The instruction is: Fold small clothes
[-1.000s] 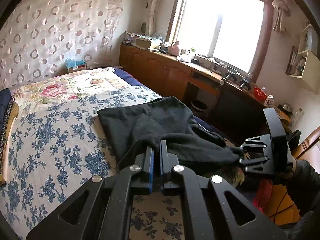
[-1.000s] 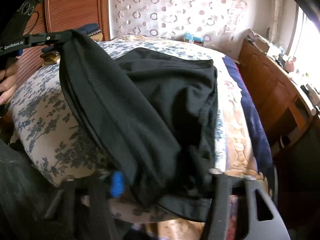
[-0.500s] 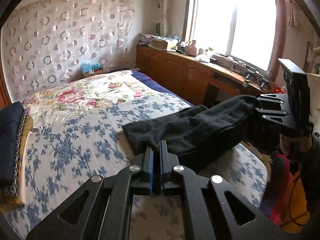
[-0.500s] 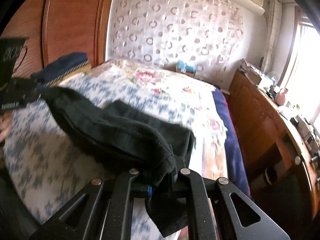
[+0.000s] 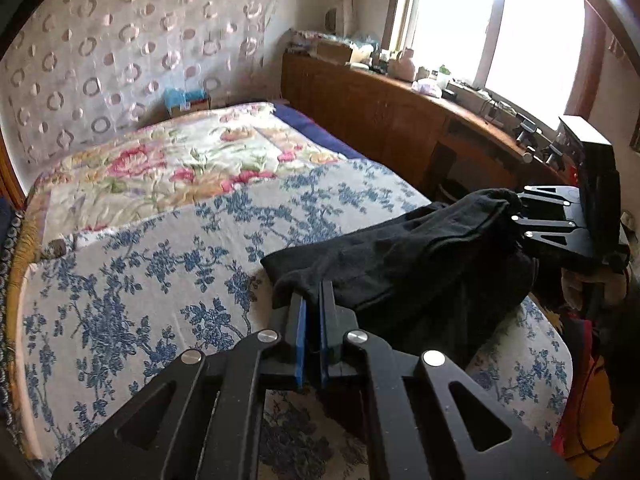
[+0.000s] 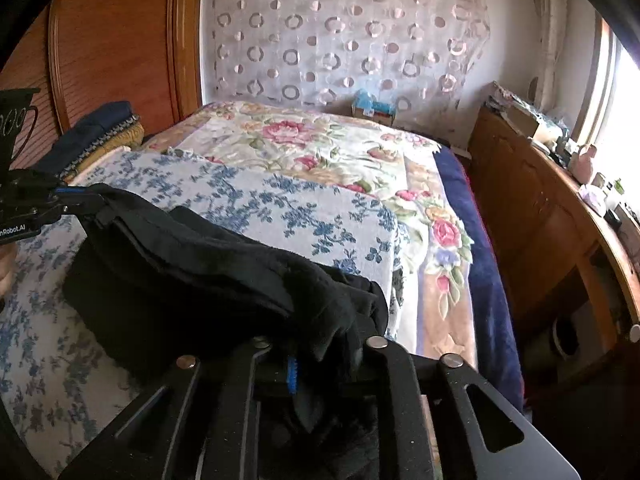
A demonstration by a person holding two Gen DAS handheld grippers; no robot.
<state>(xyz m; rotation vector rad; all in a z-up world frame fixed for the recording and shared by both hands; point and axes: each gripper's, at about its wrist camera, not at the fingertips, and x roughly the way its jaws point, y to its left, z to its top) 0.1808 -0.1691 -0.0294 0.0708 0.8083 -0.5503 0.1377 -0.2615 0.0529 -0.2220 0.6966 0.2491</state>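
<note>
A black garment (image 5: 404, 260) is stretched between my two grippers above the near corner of the bed. My left gripper (image 5: 312, 292) is shut on one end of it. My right gripper (image 6: 316, 344) is shut on the other end, its fingertips hidden under the cloth. In the left wrist view the right gripper (image 5: 520, 216) holds the cloth at the right. In the right wrist view the garment (image 6: 192, 264) sags onto the bedspread and the left gripper (image 6: 76, 200) holds it at the far left.
The bed has a blue-flowered cover (image 5: 160, 264) and a pink floral quilt (image 5: 172, 168) behind. Folded dark clothes (image 6: 100, 132) lie by the wooden headboard (image 6: 108, 48). A cluttered wooden cabinet (image 5: 384, 108) runs under the window. A blue box (image 6: 372, 108) stands at the wall.
Both grippers have lifted the garment's ends and pulled it back toward the near edge of the bed; it is now bunched into a narrower band instead of lying spread out.
</note>
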